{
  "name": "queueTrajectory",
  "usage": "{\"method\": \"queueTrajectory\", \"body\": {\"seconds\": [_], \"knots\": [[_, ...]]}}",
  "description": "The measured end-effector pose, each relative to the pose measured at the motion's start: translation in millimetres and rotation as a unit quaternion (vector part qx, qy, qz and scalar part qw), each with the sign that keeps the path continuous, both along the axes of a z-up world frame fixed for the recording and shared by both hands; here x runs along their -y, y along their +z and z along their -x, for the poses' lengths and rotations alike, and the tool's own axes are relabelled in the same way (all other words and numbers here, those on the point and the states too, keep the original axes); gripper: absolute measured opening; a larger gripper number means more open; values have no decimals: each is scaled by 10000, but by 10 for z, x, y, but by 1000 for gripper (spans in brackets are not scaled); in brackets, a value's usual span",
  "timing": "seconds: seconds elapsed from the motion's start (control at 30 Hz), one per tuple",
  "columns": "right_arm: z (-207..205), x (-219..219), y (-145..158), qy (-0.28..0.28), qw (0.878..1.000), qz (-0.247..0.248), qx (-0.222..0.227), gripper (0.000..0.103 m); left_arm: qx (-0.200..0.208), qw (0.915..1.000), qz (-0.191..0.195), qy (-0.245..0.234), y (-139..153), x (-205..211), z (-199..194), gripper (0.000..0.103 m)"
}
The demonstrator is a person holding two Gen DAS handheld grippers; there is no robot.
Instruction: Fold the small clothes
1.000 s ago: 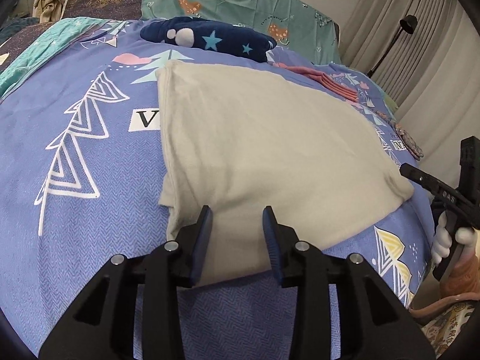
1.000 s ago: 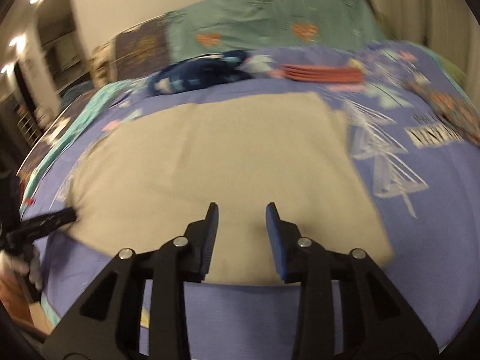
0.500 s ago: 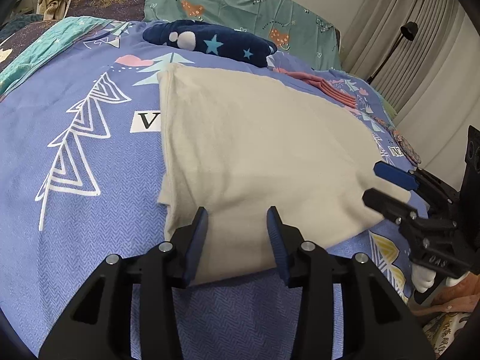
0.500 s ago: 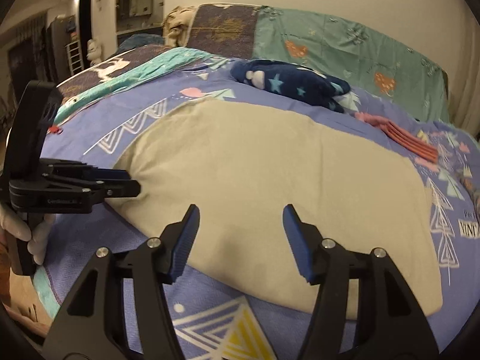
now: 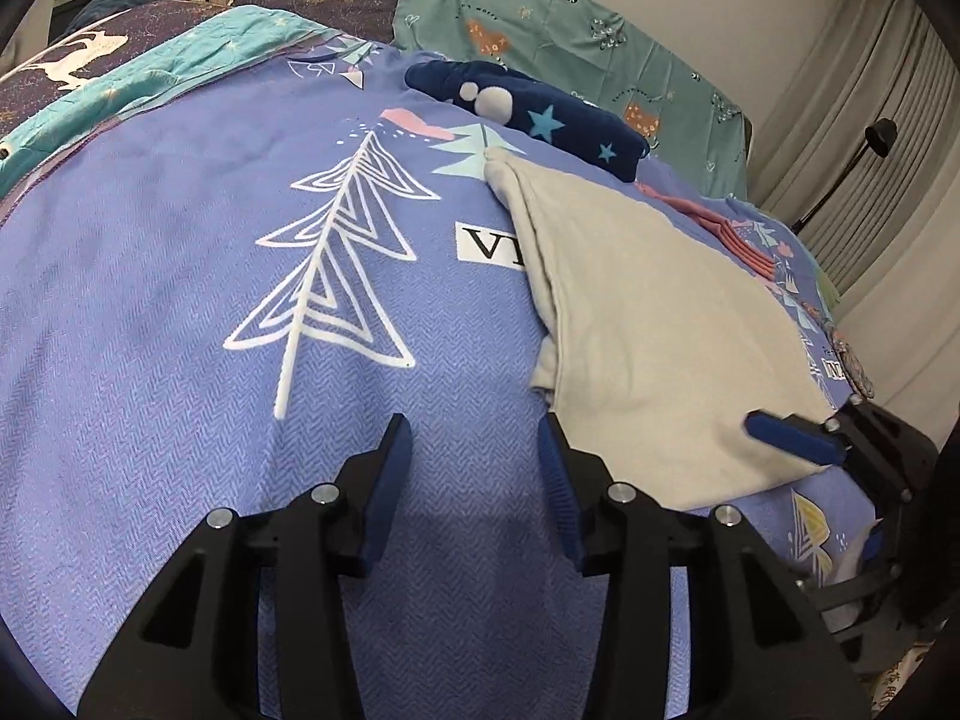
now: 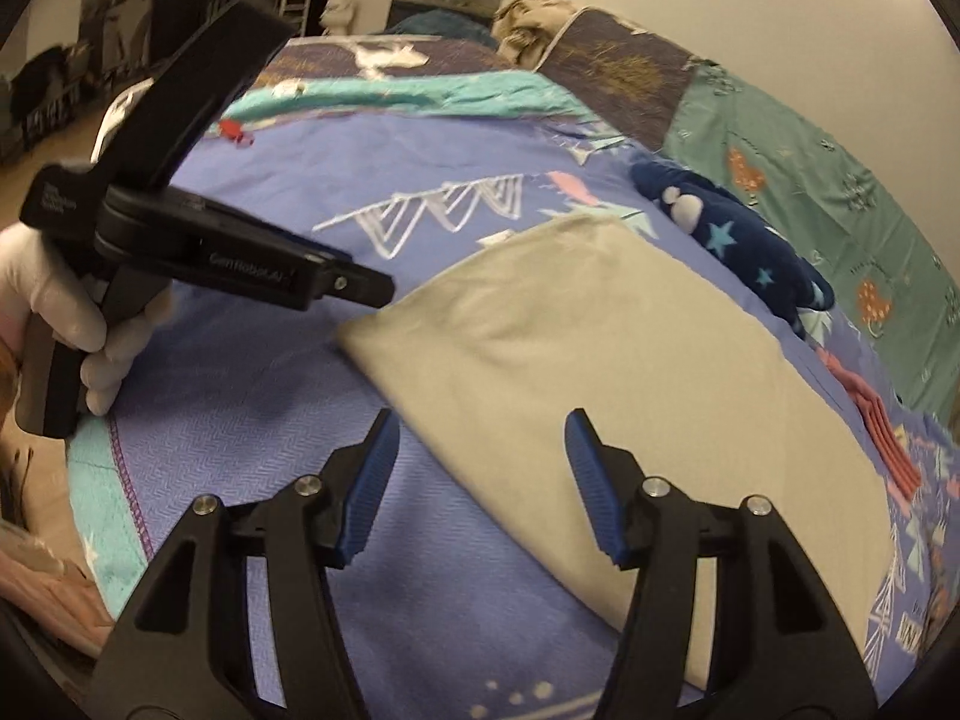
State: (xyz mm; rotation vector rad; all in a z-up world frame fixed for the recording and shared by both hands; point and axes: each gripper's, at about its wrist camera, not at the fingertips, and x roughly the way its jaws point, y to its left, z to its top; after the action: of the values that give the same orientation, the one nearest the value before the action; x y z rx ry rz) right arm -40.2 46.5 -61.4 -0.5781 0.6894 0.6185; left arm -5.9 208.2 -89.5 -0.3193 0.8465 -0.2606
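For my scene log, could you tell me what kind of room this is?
Most likely a bedroom: the beige garment lies on a patterned blue bedspread, with a green pillow at the head and curtains beside it.

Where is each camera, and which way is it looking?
Left wrist: sits on the left tool, looks along its open fingers across the blue bedspread; the right tool shows at the right.
Right wrist: sits on the right tool, looks over the beige cloth; the left tool and gloved hand show.
Both see the cloth, the bedspread and the navy star garment.
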Motion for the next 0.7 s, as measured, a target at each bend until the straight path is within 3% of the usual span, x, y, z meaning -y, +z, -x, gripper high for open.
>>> {"method": "queueTrajectory", "body": {"seconds": [0.1,0.33,0.4,0.43,0.7], "knots": [[-42,-180,-142,-9,9992,404,5,57,1,9999,163,-3,-27,-50,-4,46],[-239,-445,-168,-428,9966,596,372,56,58,9982,601,53,-82,-172,44,46],[-218,-467,-167,-362,9977,513,254,41,63,9978,659,51,-86,-185,47,46],[-178,-474,-175,-268,9979,529,254,39,64,9975,698,41,-88,-193,46,46],[2,-388,-239,-387,9918,931,785,43,77,9943,1063,-9,-111,-281,40,47]]}}
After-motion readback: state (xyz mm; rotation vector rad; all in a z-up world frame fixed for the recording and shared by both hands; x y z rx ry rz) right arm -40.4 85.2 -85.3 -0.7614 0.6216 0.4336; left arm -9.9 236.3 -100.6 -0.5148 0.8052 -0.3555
